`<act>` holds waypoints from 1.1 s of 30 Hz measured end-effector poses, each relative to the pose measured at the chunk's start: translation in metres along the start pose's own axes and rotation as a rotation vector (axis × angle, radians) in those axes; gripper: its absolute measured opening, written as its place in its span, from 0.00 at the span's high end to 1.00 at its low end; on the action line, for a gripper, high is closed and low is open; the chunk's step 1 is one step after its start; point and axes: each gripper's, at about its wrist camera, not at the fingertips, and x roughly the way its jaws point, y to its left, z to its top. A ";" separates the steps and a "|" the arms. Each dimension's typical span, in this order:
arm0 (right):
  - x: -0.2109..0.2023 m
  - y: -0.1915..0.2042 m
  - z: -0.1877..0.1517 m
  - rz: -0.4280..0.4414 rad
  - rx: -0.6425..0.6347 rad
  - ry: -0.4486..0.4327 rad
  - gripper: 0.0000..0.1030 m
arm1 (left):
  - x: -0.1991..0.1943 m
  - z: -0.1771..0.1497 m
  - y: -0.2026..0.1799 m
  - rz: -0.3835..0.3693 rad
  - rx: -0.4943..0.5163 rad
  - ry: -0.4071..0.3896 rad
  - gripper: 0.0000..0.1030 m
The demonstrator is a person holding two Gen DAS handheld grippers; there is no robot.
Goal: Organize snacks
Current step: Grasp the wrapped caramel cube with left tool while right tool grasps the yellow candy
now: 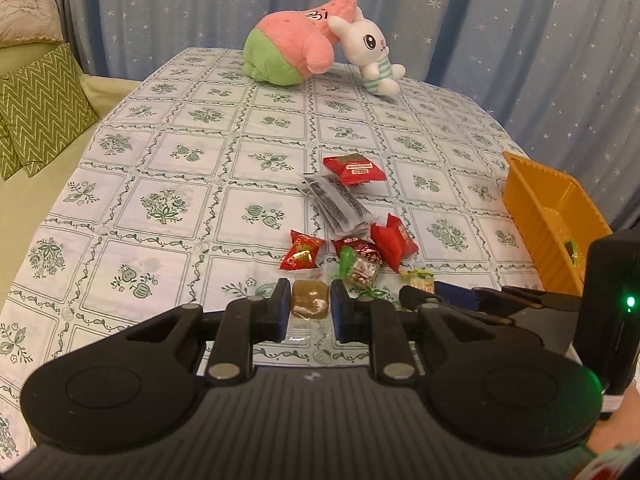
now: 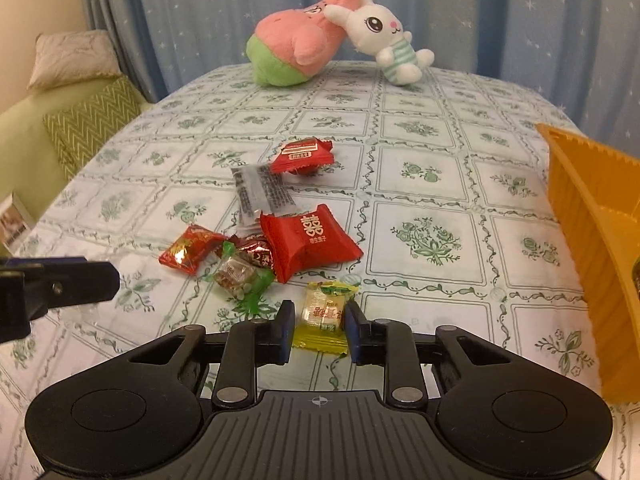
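Observation:
Several wrapped snacks lie in a loose pile mid-table: a red pillow pack (image 2: 310,242), a red flat pack (image 2: 304,157), grey sachets (image 2: 262,196), a small red candy (image 2: 188,250) and a green-ended candy (image 2: 238,276). My left gripper (image 1: 310,306) is shut on a brown candy in clear wrap (image 1: 309,300). My right gripper (image 2: 318,320) has its pads against a yellow-wrapped candy (image 2: 322,312) that rests on the cloth. The yellow candy also shows in the left wrist view (image 1: 418,278). An orange basket (image 2: 592,248) stands at the right.
A pink and green plush (image 1: 296,46) and a white rabbit plush (image 1: 370,52) lie at the table's far end. Green zigzag cushions (image 1: 38,112) sit on a sofa to the left. Blue starred curtains hang behind. The floral tablecloth (image 1: 168,200) covers the table.

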 end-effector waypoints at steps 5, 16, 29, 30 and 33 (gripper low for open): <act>-0.023 -0.009 -0.005 -0.016 0.003 -0.018 0.78 | -0.007 -0.003 -0.011 -0.016 0.015 0.000 0.82; -0.103 -0.044 -0.014 -0.063 0.067 -0.082 0.78 | -0.043 -0.008 -0.054 -0.062 0.069 -0.024 0.82; -0.174 -0.084 -0.027 -0.113 0.146 -0.158 0.78 | -0.074 -0.015 -0.110 -0.134 0.139 -0.034 0.82; -0.178 -0.088 -0.028 -0.118 0.154 -0.161 0.78 | -0.075 -0.015 -0.114 -0.140 0.145 -0.033 0.82; -0.187 -0.099 -0.033 -0.134 0.176 -0.170 0.78 | -0.077 -0.016 -0.127 -0.162 0.159 -0.031 0.82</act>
